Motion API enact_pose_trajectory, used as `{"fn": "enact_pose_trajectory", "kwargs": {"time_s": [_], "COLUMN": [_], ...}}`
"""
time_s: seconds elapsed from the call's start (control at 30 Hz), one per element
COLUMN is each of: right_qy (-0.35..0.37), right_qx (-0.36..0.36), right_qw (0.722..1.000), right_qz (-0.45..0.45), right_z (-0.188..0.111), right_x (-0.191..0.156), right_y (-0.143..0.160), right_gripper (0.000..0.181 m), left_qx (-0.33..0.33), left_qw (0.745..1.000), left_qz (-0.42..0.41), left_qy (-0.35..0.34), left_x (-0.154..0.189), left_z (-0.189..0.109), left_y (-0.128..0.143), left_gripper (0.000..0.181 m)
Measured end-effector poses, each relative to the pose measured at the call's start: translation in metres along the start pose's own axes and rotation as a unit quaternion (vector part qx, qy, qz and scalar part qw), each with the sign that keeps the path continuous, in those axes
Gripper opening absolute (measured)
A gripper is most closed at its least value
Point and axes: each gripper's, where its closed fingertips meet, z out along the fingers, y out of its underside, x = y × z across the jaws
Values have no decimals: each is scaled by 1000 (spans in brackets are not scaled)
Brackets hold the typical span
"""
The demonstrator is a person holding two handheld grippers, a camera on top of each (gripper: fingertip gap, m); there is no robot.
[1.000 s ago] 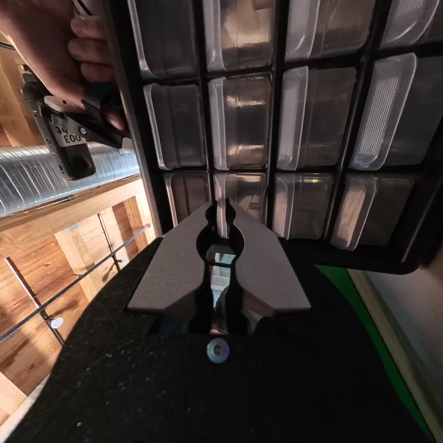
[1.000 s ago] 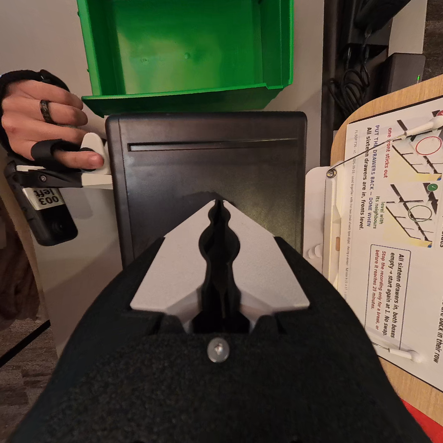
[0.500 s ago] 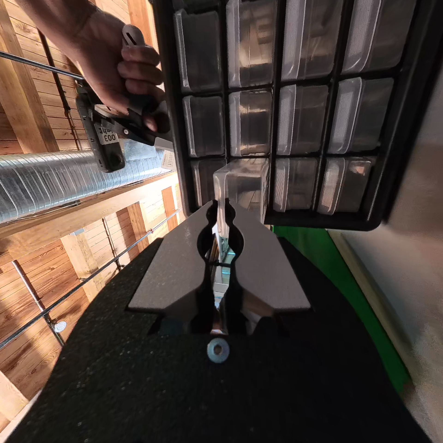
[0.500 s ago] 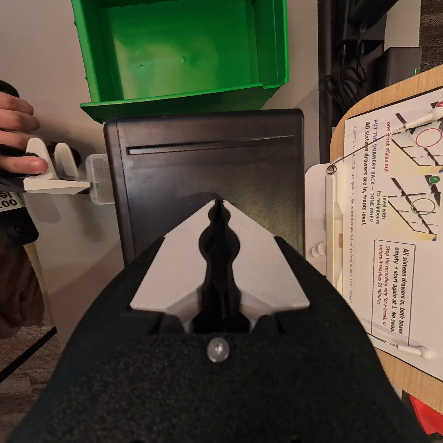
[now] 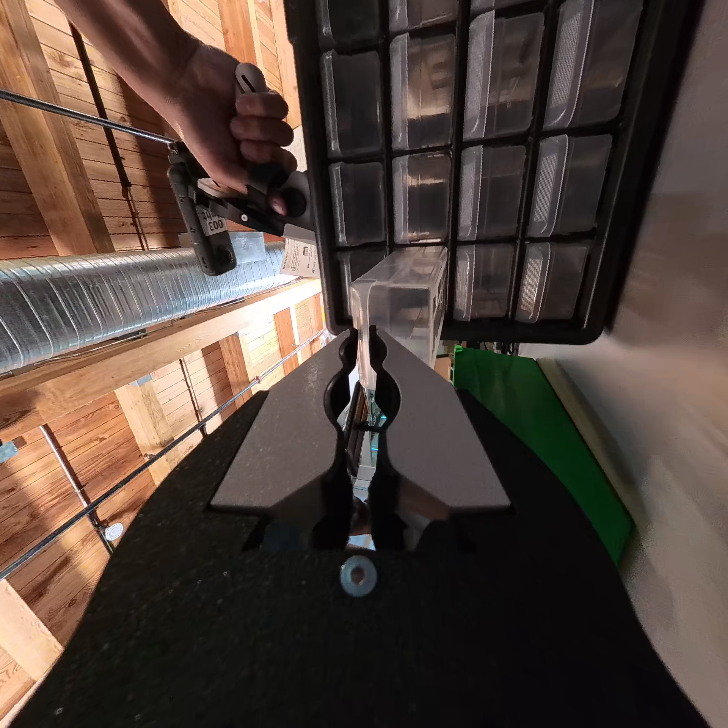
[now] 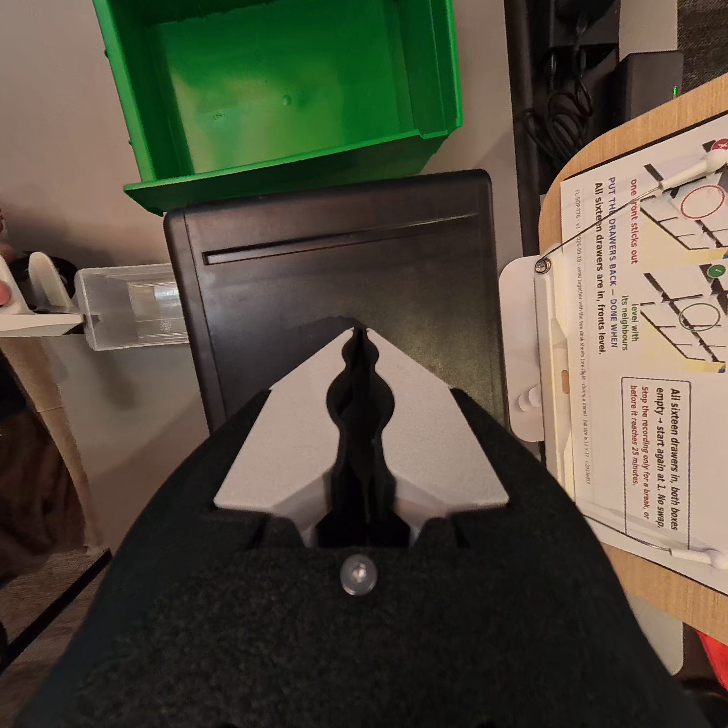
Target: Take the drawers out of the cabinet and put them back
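The left gripper [image 5: 365, 338] is pinching the front lip of a clear drawer [image 5: 398, 299], which is sticking partway out of the cabinet [image 5: 453, 189] at its bottom row, probably so it slides straight. The right gripper [image 6: 359, 335], fingers pressed together and empty, is resting on the cabinet's top, likely steadying it, near the green bin [image 6: 275, 98].

surface: pale tabletop [image 6: 118, 394] | on it: black cabinet [image 6: 335, 275]; green bin [image 6: 275, 78] behind, touching
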Motion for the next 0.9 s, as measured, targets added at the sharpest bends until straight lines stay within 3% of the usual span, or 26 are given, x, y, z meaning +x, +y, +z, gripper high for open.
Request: {"fn": "enact_pose_trajectory", "kwargs": {"time_s": [0.5,0.9], "right_qy": [4,9], "right_qx": [5,7], "right_qw": [1000,999], "right_qz": [27,34], "right_z": [0,0], "right_x": [0,0], "right_y": [0,0], "right_gripper": [0,0], "left_qx": [45,154], "left_qw": [999,977], "left_qz": [-3,-146], "left_qy": [0,33], "left_x": [-12,-9], "left_z": [-48,-74], "left_y": [-8,-52], "left_gripper": [0,0]}}
